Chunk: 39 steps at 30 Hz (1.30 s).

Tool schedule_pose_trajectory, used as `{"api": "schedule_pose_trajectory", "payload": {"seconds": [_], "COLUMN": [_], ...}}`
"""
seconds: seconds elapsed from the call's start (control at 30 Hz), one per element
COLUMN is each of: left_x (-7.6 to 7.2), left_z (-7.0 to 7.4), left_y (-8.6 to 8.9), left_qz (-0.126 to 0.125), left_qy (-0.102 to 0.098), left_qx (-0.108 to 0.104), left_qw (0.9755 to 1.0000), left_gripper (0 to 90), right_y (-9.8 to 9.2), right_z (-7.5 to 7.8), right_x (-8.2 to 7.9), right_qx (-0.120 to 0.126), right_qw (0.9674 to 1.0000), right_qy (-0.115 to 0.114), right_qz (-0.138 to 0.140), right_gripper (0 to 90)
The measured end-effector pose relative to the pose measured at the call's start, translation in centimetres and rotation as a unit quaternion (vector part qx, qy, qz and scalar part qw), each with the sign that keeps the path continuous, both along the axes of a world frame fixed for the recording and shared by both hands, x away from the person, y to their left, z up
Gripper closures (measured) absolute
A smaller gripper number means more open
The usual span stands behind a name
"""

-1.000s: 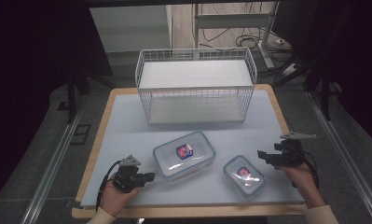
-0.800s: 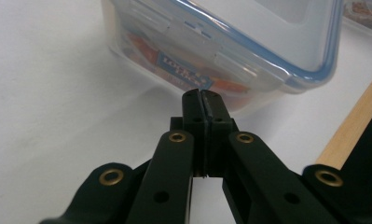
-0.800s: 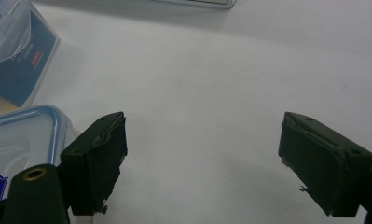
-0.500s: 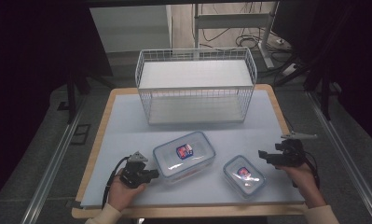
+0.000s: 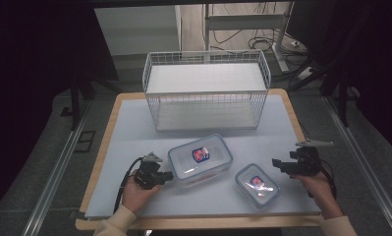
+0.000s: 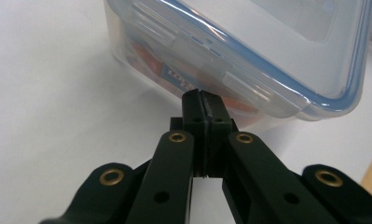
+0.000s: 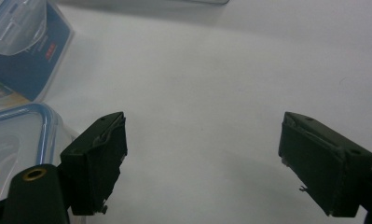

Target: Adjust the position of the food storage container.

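From the high view, the large container sits on the pale table mat, on the near side of the white wire basket and clear of it. To the right of the large container and nearer the person lies the small container, the two just apart. Left of the large container, the left gripper points straight at its left side, tips right up against the wall, with the left hand wrapped around the body behind it. Well to the right of the large container, past the small one, the right gripper sits in the right hand, aimed back towards the small container but not touching it.

On to the left gripper view: the jaws are clenched tight together, nothing between them, and the left gripper meets the large container just below its side latch, at the clear wall under the blue-rimmed lid. A printed label shows through the plastic.

Over to the right gripper view: the jaws stand spread wide and released, the right gripper over bare mat. The small container edges in beside the left-hand jaw, and the large container lies beyond it.
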<state>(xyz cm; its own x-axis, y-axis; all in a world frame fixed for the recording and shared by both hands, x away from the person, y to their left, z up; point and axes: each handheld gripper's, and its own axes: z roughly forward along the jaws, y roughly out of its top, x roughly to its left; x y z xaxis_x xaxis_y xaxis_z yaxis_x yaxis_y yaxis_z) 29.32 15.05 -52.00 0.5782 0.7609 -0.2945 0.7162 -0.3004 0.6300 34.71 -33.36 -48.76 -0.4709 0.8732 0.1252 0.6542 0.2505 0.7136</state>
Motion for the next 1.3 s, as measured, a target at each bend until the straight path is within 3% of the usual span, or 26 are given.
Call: {"api": "schedule_pose_trajectory", "payload": {"seconds": [0.27, 0.43, 0.67, 0.7, 0.9, 1.07, 1.3], "left_x": [1.6, 1.7, -0.4, -1.6, -3.7, -4.1, -3.3], "left_z": [0.0, 0.0, 0.5, 1.0, 1.4, 1.0, 0.4], "left_y": [-1.2, -1.3, -0.7, -0.6, -2.4, -4.4, -5.1], "left_qz": [-0.004, -0.006, -0.019, -0.027, -0.06, -0.087, -0.085], "left_qy": [-0.002, -0.001, -0.007, -0.017, -0.023, -0.023, -0.019], "left_qx": [0.002, -0.004, -0.013, -0.02, -0.025, -0.007, 0.001], "left_qw": [1.0, 1.0, 0.9997, 0.9993, 0.9976, 0.9959, 0.9962], "left_gripper": [90.0, 90.0, 90.0, 90.0, 90.0, 90.0, 90.0], "right_y": [0.1, 0.0, -0.2, -0.3, -0.5, -0.3, -0.3], "right_z": [-0.2, -0.2, -0.1, 0.0, 0.0, 0.0, 0.0], "right_x": [0.0, 0.0, 0.0, -0.1, 0.0, 0.0, 0.0], "right_qx": [-0.002, -0.002, -0.001, -0.001, -0.001, -0.002, -0.002], "right_qw": [1.0, 1.0, 1.0, 1.0, 1.0, 1.0, 1.0], "right_qy": [0.005, 0.005, 0.003, 0.003, 0.002, 0.002, 0.004], "right_qz": [0.001, 0.001, -0.001, -0.003, -0.007, -0.005, -0.006], "right_gripper": [14.8, 14.8, 14.8, 14.8, 14.8, 14.8, 14.8]}}
